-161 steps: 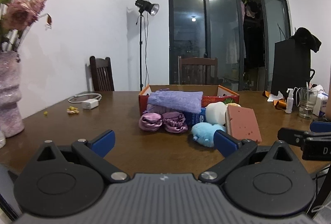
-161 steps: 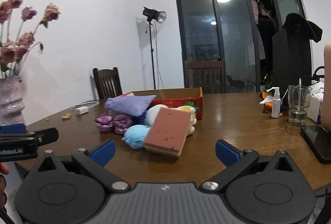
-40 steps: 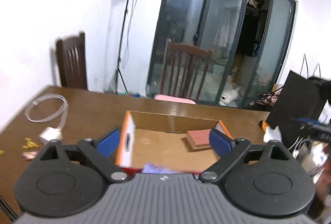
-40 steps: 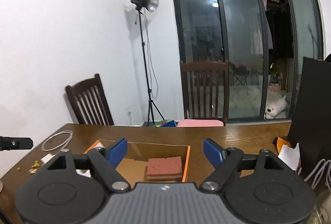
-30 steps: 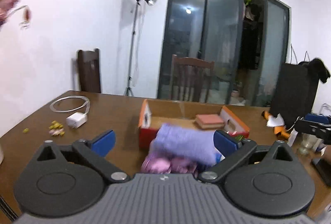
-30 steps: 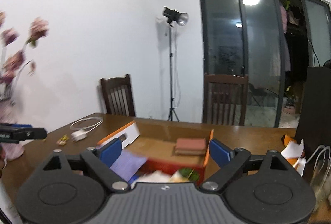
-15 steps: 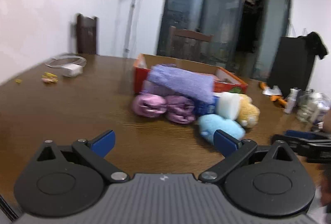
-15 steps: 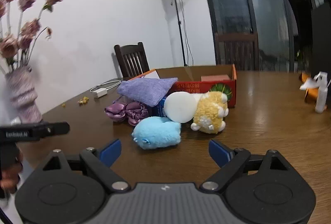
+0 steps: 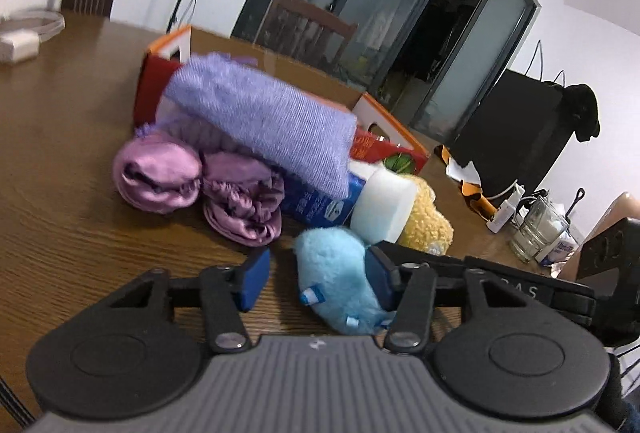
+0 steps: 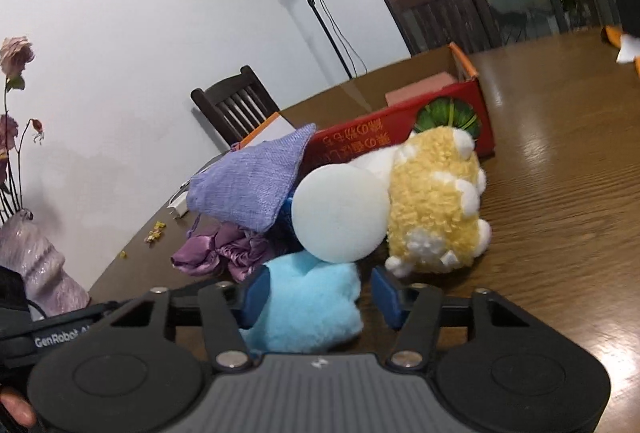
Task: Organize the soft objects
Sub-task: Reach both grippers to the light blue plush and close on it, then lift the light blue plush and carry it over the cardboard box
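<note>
Both grippers lower; one blue plush point(image 9: 340, 285).

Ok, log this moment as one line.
left gripper: jaws just closing, blue plush between, one pad clear | right gripper: jaws just closing, same plush between | pink sponge: in box

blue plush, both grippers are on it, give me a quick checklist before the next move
1. blue plush sits between the right gripper jaws, which have just been closing: ok
2. Both right pads press it: not ok, one pad shows a gap
3. Only one gripper on it: not ok, the left gripper, also just closing, has it between its jaws too
4. Plush free of neighbours: not ok, the white sponge seems to lean on it
5. box open on top: ok
6. Room beside the pink sponge inside: cannot tell
</note>
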The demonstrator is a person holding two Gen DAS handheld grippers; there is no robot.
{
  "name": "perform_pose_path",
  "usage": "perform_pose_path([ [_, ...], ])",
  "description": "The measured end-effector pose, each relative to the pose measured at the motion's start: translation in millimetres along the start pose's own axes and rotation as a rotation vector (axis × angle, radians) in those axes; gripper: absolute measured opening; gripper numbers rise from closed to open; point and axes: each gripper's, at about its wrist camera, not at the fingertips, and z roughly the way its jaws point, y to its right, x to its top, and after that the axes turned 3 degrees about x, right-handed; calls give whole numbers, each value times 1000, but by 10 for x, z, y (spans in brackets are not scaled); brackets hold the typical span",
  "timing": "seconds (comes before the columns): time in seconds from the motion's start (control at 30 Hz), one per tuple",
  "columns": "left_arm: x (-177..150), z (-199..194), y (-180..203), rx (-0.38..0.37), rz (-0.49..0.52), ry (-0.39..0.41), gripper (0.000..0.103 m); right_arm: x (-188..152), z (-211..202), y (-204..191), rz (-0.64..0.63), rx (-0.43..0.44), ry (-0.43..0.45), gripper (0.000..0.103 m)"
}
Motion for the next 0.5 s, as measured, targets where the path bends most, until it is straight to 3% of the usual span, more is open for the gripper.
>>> perform_pose_path([
  [0.17, -30, 36, -35, -60, -49, -38, 34, 5, 71, 18, 21, 35, -23, 38],
  [0.3, -133, -113, 82, -50, -8, -47, 34, -82, -44, -35, 12, 44, -31, 37],
  [0.5, -396, -534, 210, -92, -8, -59, 35, -306, -467, -142, -8, 66, -39, 37],
])
